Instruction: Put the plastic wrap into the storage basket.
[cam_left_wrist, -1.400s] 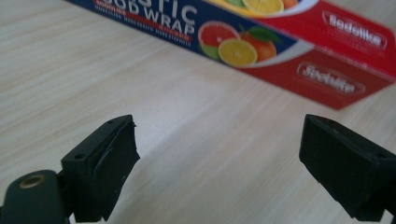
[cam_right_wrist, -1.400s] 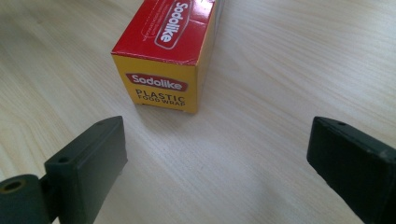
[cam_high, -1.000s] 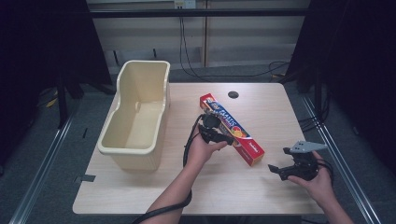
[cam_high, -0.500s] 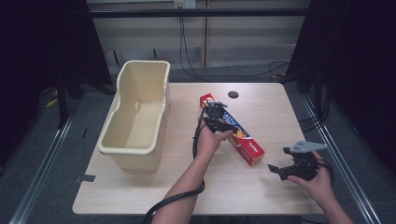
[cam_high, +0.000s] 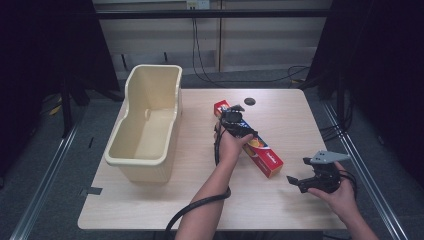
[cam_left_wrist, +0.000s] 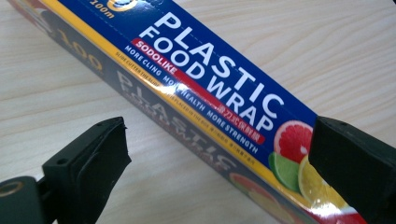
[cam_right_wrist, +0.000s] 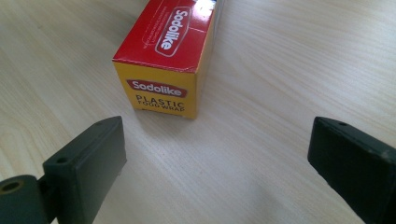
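Mid-desk (cam_high: 280, 210), the food wrap box (cam_high: 262, 155) lies diagonally, long axis toward the near right corner; my left fingers (cam_left_wrist: 219, 163), just opened, straddle it ungripped; my right fingers (cam_right_wrist: 215, 154) gape, facing its end.

Table (cam_high: 150, 200), wooden top: one.
Tub (cam_high: 145, 125), cream plastic, open-topped: one, standing on the table's left part.
Box of plastic food wrap (cam_high: 262, 155), long, red, yellow and blue: one, lying on the table; also in the left gripper view (cam_left_wrist: 210, 93) and the right gripper view (cam_right_wrist: 170, 56).
Small dark round disc (cam_high: 249, 101): one, on the far side of the table.
Hand-held grippers: two, the left gripper (cam_high: 235, 111) and the right gripper (cam_high: 296, 182).
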